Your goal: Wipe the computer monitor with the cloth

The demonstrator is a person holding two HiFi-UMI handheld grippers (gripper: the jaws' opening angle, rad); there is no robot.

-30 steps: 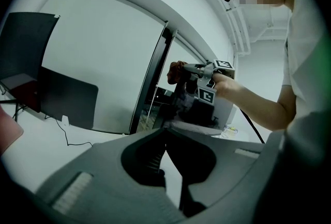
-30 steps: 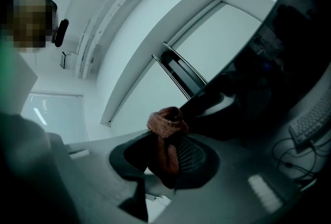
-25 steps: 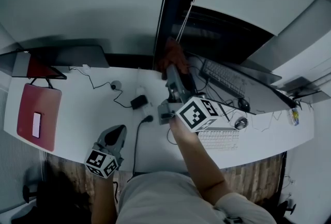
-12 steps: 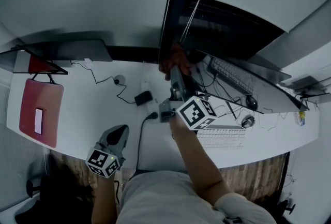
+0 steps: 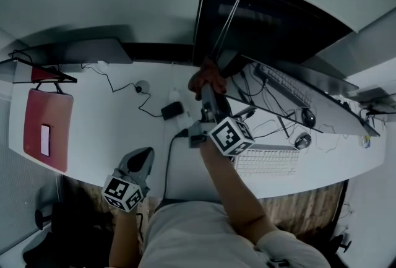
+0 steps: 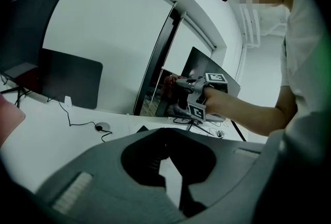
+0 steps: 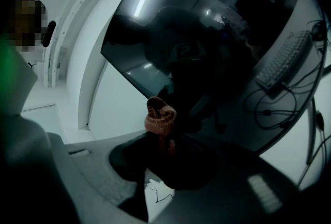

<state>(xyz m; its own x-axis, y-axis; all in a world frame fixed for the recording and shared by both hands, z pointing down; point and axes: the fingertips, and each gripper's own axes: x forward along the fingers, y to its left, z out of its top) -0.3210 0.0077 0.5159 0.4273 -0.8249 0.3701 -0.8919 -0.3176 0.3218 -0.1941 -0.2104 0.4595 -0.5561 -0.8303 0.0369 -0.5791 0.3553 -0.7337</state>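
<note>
In the head view the right gripper (image 5: 206,92) reaches up from the centre of the frame, its marker cube (image 5: 230,135) towards the camera, and its jaws are pinched on a bunched reddish-brown cloth (image 7: 159,116). The cloth sits at the lower left edge of the dark monitor (image 5: 281,19), which fills the upper right of that view; in the right gripper view the wad lies against the bottom of the glossy screen, though actual contact cannot be told. The left gripper (image 5: 140,162) hangs at the lower left over the near edge of the white desk (image 5: 105,127), well apart from the monitor, its jaws drawn together at the tips with nothing between them. A white keyboard (image 5: 266,163) lies just right of the right arm, a mouse (image 5: 303,140) beyond it, and a red pad (image 5: 43,130) rests at the far left of the desk
</note>
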